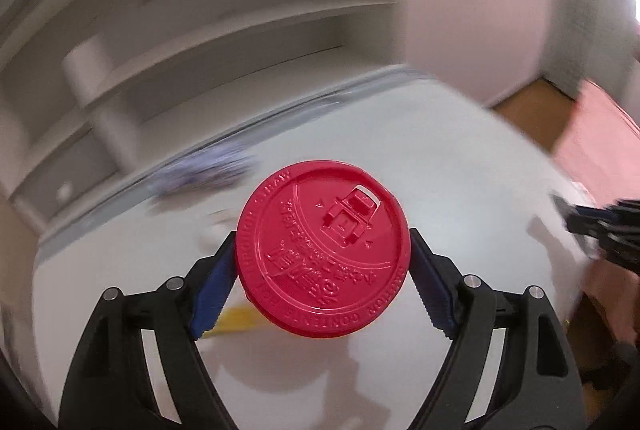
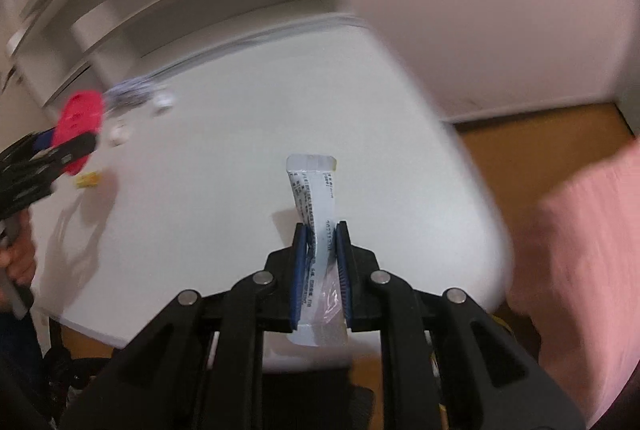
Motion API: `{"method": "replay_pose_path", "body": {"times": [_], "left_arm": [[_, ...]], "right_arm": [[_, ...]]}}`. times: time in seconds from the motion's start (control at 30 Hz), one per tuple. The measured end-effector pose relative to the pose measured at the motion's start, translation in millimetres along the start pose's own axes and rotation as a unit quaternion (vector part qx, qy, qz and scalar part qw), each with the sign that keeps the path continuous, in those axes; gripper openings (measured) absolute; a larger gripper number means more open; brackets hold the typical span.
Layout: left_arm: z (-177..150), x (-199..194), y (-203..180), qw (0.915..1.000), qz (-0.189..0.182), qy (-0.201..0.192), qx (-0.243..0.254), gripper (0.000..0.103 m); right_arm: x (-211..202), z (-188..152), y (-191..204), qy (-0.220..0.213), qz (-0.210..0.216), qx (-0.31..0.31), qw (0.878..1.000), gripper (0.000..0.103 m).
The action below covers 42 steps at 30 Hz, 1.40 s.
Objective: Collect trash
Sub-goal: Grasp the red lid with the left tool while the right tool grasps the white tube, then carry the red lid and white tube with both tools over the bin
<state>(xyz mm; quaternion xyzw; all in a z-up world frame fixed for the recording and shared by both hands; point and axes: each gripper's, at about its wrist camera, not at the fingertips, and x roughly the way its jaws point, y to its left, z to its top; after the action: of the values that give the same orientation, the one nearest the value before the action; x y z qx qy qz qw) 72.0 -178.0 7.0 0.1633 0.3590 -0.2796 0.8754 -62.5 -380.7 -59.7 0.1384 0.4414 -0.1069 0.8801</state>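
My left gripper [image 1: 322, 258] is shut on a red plastic cup lid [image 1: 320, 250] and holds it above the white table [image 1: 440, 165]. The lid [image 2: 78, 117] and the left gripper [image 2: 60, 145] also show at the left of the right wrist view. My right gripper [image 2: 322, 230] is shut on a white printed wrapper strip [image 2: 314, 185], which sticks out forward between the blue pads above the table [image 2: 240, 133]. The right gripper [image 1: 600, 226] shows blurred at the right edge of the left wrist view.
A small yellow scrap [image 2: 88, 178] lies on the table under the lid; it also shows in the left wrist view [image 1: 236, 318]. Small white bits [image 2: 120, 133] and a blurred bluish wrapper [image 2: 132, 89] lie near the far edge. A pink mass [image 2: 580, 254] stands right of the table. White shelves [image 1: 200, 29] rise behind.
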Motion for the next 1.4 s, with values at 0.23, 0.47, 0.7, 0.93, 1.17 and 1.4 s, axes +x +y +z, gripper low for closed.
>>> {"method": "replay_pose_path", "body": {"times": [0.23, 0.47, 0.7, 0.93, 1.17, 1.4], "left_arm": [[-0.5, -25.5, -191.8, 0.9771, -0.161, -0.028, 0.137, 0.079], [-53.0, -1.6, -348.2, 0.9309, -0.284, 0.015, 0.229, 0.079], [-110.3, 89.9, -423.1, 0.9176, -0.310, 0.089, 0.233, 0.080], [-143.7, 161.9, -443.5, 0.9195, -0.302, 0.160, 0.194, 0.080], [-157.9, 180.8, -446.2, 0.9210, -0.288, 0.170, 0.199, 0.081], [-161.4, 180.3, -440.6, 0.9224, -0.292, 0.178, 0.179, 0.081]], "right_arm": [[-45.7, -78.2, -140.8, -0.021, -0.081, 0.161, 0.983, 0.015], [-49.9, -177.2, -254.0, 0.011, -0.146, 0.297, 0.943, 0.015], [-18.2, -228.1, -310.3, 0.059, -0.154, 0.367, 0.915, 0.015], [16.4, -247.9, -330.4, 0.099, -0.156, 0.383, 0.905, 0.015], [31.2, -248.3, -323.8, 0.110, -0.145, 0.379, 0.907, 0.015], [30.1, -245.5, -319.9, 0.111, -0.142, 0.373, 0.910, 0.015]]}}
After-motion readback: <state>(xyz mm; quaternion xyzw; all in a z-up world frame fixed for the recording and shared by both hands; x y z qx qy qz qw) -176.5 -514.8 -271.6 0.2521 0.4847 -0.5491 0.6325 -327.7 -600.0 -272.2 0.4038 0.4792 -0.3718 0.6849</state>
